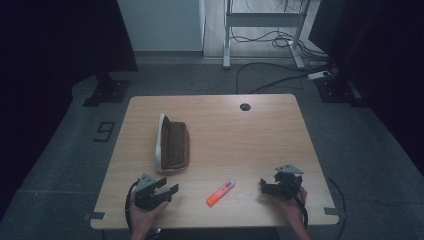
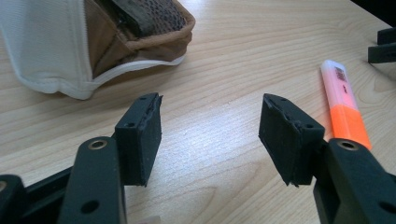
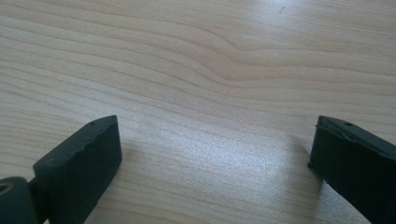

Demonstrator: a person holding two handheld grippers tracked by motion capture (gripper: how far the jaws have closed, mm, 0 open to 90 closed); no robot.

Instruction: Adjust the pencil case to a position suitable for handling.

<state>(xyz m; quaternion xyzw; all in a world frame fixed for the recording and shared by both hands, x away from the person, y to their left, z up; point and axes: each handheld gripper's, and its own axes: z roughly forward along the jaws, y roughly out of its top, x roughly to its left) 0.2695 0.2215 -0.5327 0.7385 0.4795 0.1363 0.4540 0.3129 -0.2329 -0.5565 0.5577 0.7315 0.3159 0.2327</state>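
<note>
table: light wooden table [image 1: 260,135] | centre-left: brown fabric pencil case with white edge [image 1: 172,145] | near edge: orange highlighter pen with pale cap [image 1: 221,193], between left gripper [image 1: 167,191] and right gripper [image 1: 264,186] | both jaws apart, empty

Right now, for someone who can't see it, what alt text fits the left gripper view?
Two black open jaws of the left gripper hover low over a wooden table, nothing between them. Ahead to the left lies a brown-and-white pouch; to the right, an orange highlighter with a clear cap.
</note>
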